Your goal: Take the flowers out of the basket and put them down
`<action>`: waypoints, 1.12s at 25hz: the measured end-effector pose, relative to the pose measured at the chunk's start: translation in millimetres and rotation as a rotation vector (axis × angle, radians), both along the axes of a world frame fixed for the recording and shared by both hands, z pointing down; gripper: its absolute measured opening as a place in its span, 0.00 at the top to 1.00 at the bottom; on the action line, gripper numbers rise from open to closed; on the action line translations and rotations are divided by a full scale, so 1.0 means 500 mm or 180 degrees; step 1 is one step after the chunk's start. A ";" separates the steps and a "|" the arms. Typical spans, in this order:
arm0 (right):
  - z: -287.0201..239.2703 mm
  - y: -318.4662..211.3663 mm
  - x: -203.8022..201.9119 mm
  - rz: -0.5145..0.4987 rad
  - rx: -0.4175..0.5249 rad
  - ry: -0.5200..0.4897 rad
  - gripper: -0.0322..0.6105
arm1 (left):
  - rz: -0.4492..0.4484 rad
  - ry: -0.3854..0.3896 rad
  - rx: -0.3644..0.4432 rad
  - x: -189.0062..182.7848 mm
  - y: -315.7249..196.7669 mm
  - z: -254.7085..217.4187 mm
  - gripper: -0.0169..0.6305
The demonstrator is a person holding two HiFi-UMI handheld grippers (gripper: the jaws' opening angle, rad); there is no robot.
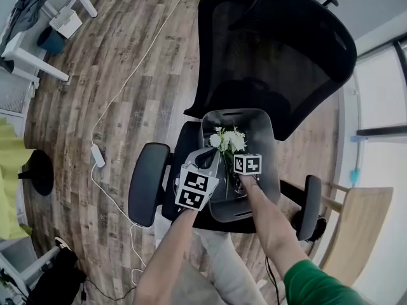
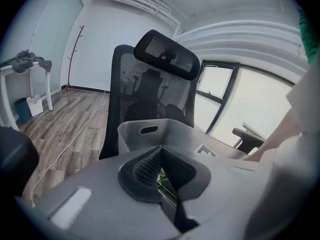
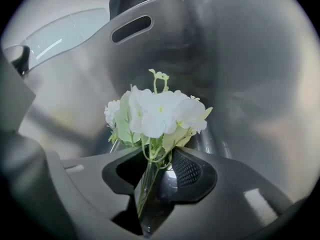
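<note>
Flowers (image 3: 157, 111) are held low on their stems by the right tongs (image 3: 159, 156), which are closed narrowly around the thin green stalks. The bunch stands inside the grey plastic basket (image 3: 240, 59), its heads toward the basket's far wall with the slot handle. Several mishaps can be foreseen from here. The stems are slender and loosely gathered, so a stalk could be slipped out of the grip, or the bunch swung sideways, if it is lifted quickly. The blooms are close to the basket's wall and could be brushed or caught on the rim unless they are raised clear before being carried outward. The basket is perched on the seat of a black mesh office chair (image 1: 280, 37), so it could be dragged or tipped should anything snag. The left tongs (image 2: 160, 149) are seen at the basket's near-left rim with their tips pressed together. A sliver of green is glimpsed through the gap behind the tips, apparently lying beyond and not pinched, so little steadying of the basket is judged to be offered. The flowers are seen as a small cluster of white blossoms with pale yellow-green centres, backed by light green leaves, with one thin budded sprig raised above.
</note>
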State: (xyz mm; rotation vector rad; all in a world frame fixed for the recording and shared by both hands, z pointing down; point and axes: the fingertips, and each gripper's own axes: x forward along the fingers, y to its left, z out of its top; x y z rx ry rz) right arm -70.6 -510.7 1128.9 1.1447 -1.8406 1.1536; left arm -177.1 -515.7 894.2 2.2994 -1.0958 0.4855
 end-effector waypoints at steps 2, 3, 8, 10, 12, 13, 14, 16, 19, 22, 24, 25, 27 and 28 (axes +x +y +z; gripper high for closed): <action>0.000 -0.001 0.008 0.0031 0.0001 0.0034 0.75 | -0.0011 0.0026 -0.0004 0.000 0.001 0.000 0.95; -0.002 -0.002 0.011 0.0048 0.0009 0.0044 0.78 | -0.0014 0.0030 -0.0002 0.000 0.001 0.000 0.95; -0.020 -0.013 0.015 0.0077 0.0056 0.0018 0.86 | -0.0039 0.0052 0.0004 -0.002 0.002 0.003 0.95; -0.028 -0.014 0.014 0.0070 0.0072 -0.0002 0.87 | -0.0050 0.0052 -0.0021 -0.001 0.003 0.005 0.95; -0.035 -0.011 0.016 0.0077 0.0072 -0.0012 0.88 | -0.0055 0.0043 -0.0058 -0.003 0.004 0.004 0.95; -0.038 -0.009 0.019 0.0080 0.0069 -0.0013 0.88 | -0.0065 0.0049 -0.0068 -0.003 0.004 0.002 0.95; -0.042 -0.007 0.021 0.0082 0.0068 -0.0017 0.88 | -0.0079 0.0058 -0.0072 -0.004 0.004 0.000 0.95; -0.053 -0.005 0.023 0.0086 0.0082 -0.0043 0.89 | -0.0099 0.0074 -0.0075 -0.004 0.005 -0.004 0.95; -0.074 -0.006 0.028 0.0136 0.0121 -0.0097 0.89 | -0.0083 0.0086 -0.0080 0.003 0.008 -0.015 0.95; -0.100 -0.019 0.032 0.0177 0.0178 -0.0153 0.89 | -0.0049 0.0087 -0.0052 0.014 0.002 -0.028 0.95; -0.125 -0.029 0.028 0.0159 0.0248 -0.0192 0.89 | -0.0052 0.0094 -0.0034 0.016 -0.002 -0.041 0.95; -0.140 -0.033 0.024 0.0154 0.0290 -0.0217 0.89 | -0.0057 0.0097 -0.0030 0.016 -0.003 -0.047 0.95; -0.170 -0.042 0.019 0.0170 0.0363 -0.0282 0.89 | -0.0060 0.0102 -0.0023 0.015 -0.006 -0.060 0.95; -0.185 -0.046 0.016 0.0178 0.0394 -0.0325 0.89 | -0.0060 0.0104 -0.0021 0.015 -0.008 -0.066 0.95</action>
